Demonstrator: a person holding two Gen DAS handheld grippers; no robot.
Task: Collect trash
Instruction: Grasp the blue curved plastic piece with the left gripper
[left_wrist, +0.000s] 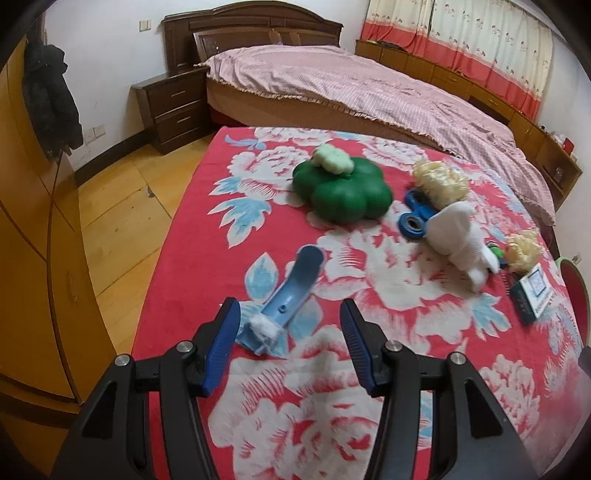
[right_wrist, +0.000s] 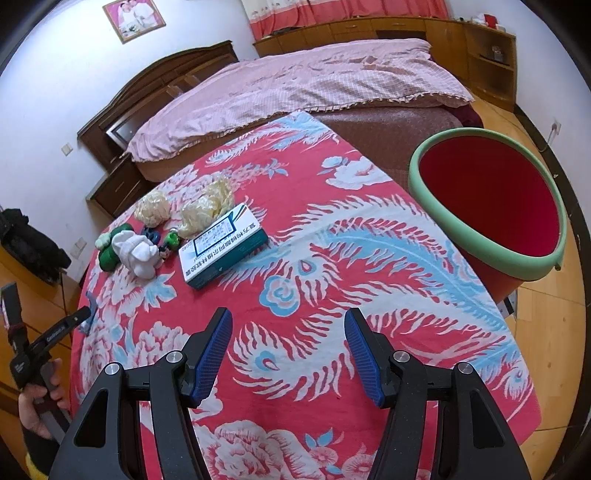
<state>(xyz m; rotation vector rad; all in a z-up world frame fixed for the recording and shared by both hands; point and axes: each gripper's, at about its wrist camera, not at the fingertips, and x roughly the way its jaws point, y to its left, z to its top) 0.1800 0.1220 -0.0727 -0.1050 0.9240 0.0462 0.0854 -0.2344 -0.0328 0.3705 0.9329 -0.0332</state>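
Observation:
My left gripper (left_wrist: 290, 314) stands open just above a red floral cloth (left_wrist: 369, 369), with a blue plastic scoop-like piece (left_wrist: 291, 291) lying just ahead of its left finger. Farther off lie a green flower-shaped toy (left_wrist: 345, 192), a blue spinner (left_wrist: 415, 218), a white crumpled tissue (left_wrist: 458, 240), two yellowish crumpled wads (left_wrist: 439, 181) and a small box (left_wrist: 532, 291). My right gripper (right_wrist: 288, 330) is open over bare cloth (right_wrist: 332, 258). The teal-and-white box (right_wrist: 221, 245) lies ahead to its left, beside the tissue (right_wrist: 138, 253) and wads (right_wrist: 207, 206). A red bin with a green rim (right_wrist: 487, 206) stands at the right.
The cloth-covered surface stands beside a bed with a pink cover (left_wrist: 351, 81) and a dark nightstand (left_wrist: 173, 107). Wooden floor (left_wrist: 118, 214) and an orange cabinet (left_wrist: 33, 277) lie left. A hand (right_wrist: 37, 410) holding the left gripper shows at the right wrist view's lower left.

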